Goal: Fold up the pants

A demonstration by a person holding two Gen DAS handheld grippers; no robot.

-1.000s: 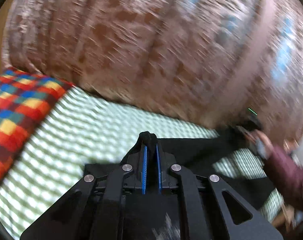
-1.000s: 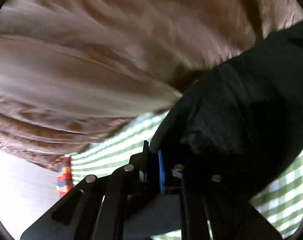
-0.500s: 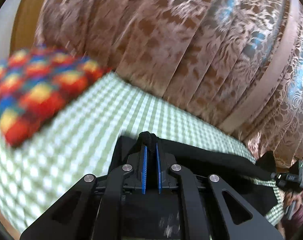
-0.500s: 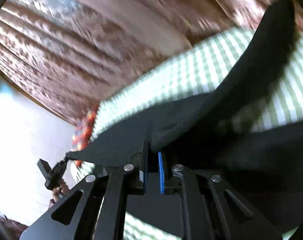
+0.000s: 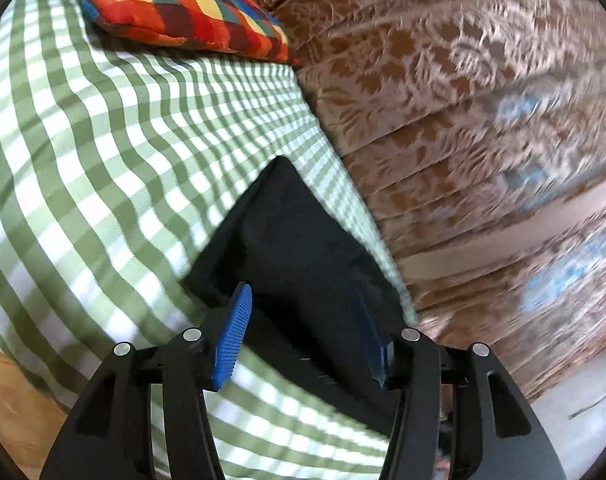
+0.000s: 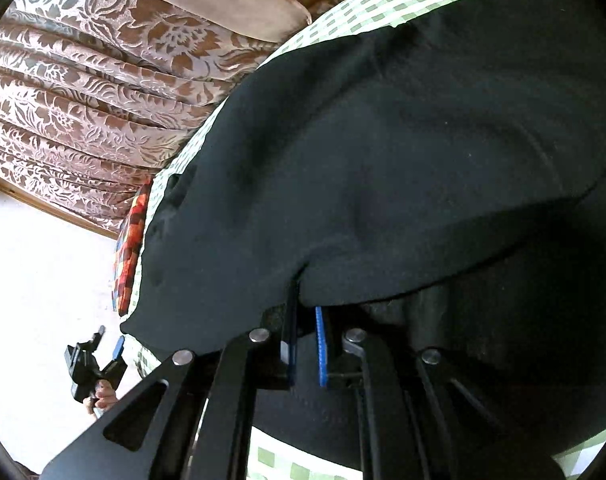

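Two tools are involved, and they are seen in different states. In the left wrist view, the left tool (image 5: 303, 338) is spread wide, its blue pads (image 5: 233, 340) well apart and nothing held between them. It hangs above the black pants (image 5: 299, 248), of which a squared end lies flat on the green-checked bedsheet (image 5: 103, 140), near the bed's far edge where the brown floral curtain (image 5: 463, 100) hangs. A multicoloured checked pillow (image 5: 175, 4) rests further up the bed, well apart from the garment. The wide opening suggests that this end is meant to lie where it is.

In the right wrist view, the right tool (image 6: 305, 344) is nearly closed, and a fold of the pants (image 6: 383, 140) is pinched between its pads, only a narrow gap showing. The cloth is draped up and over from the grip, spread broadly across the bedsheet (image 6: 343, 12) toward the curtain (image 6: 103, 80). The hold is probably kept so that this side can be laid down squarely. The left tool (image 6: 103, 360) is seen low at the left, open, gripped by a hand (image 6: 101, 396). The fold is judged only partly complete.
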